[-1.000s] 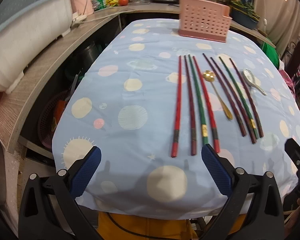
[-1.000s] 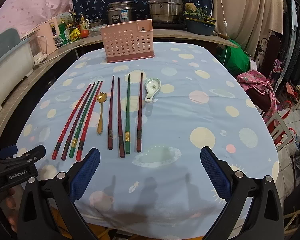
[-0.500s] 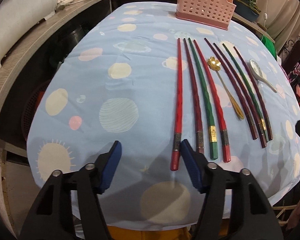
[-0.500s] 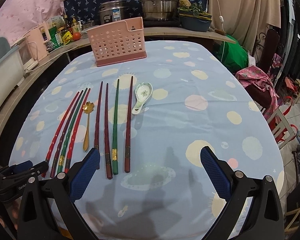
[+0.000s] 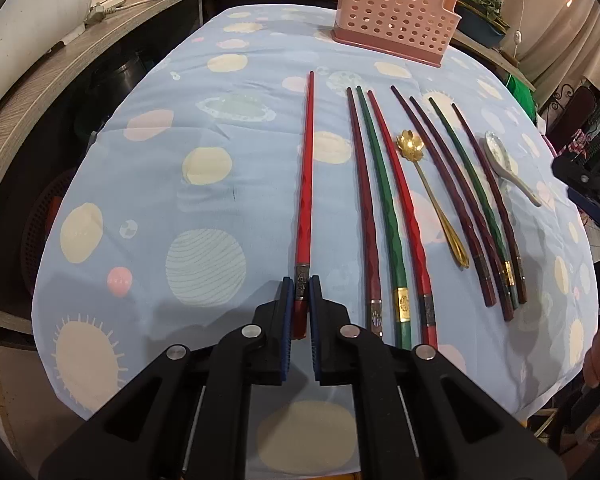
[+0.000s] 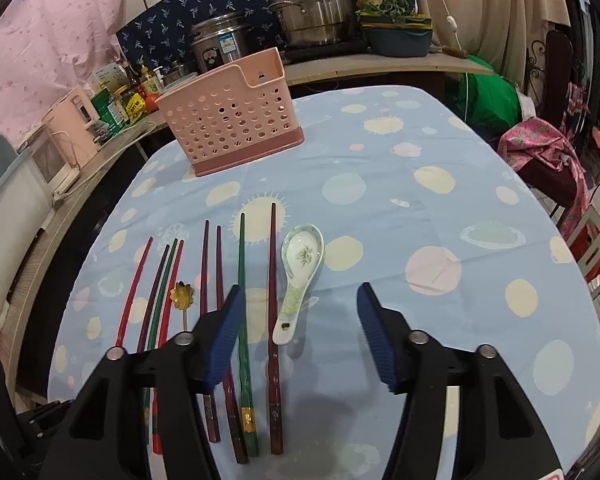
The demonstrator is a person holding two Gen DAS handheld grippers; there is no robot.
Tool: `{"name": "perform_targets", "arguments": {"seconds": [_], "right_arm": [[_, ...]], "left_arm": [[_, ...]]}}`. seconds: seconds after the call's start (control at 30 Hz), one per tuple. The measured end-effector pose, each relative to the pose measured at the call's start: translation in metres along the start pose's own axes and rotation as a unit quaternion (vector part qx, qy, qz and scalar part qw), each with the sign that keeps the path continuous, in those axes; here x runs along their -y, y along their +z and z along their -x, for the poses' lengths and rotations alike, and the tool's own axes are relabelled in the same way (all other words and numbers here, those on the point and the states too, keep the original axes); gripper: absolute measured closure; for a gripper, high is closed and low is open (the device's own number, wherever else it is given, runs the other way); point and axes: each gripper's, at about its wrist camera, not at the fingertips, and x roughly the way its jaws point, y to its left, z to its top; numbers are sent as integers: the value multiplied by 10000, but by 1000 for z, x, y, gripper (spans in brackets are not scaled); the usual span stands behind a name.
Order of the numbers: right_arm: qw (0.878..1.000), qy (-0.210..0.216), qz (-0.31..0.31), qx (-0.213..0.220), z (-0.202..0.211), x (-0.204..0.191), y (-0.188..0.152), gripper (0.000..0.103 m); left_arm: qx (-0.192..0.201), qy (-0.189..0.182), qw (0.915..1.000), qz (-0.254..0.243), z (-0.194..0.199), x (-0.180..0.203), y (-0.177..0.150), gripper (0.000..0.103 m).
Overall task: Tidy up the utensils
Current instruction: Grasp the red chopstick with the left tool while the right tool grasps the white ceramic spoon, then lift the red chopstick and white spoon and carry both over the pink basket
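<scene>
Chopstick, the red one, is held at its thick end between the closing left fingers; right fingers are half open and closing, nothing between them.

chopsticks lie side by side before the basket.

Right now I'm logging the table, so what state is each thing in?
Left tongs: closing on the red chopstick.
Right tongs: closing, gripping nothing yet.
Pink basket: upright, nothing seen inside.
Ceramic spoon: lying bowl-up.
Gold spoon: lying flat.
</scene>
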Motion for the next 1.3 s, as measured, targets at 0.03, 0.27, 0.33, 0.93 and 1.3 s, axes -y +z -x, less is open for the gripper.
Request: {"name": "perform_targets", "arguments": {"seconds": [0.03,0.27,0.33,0.93,1.3], "right_arm": [[9999,85,-47,-82,-7,1,1,66],[9975,377,-350,-479,-37,9,-4,88],[9975,352,-331,-510,-40,9,-6,89],[9986,248,-159,-438,-44,11,-20,96],[9999,28,70,122,8,16,14,96]], "left_arm": [[5,6,10000,-6,0,0,0,95],[36,61,9999,-75,0,1,0,95],[46,72,9999,-92,-1,2,0,95],[101,79,9998,-156,0,2,-1,96],[632,-123,9978,125,48,-12,30,96]]}}
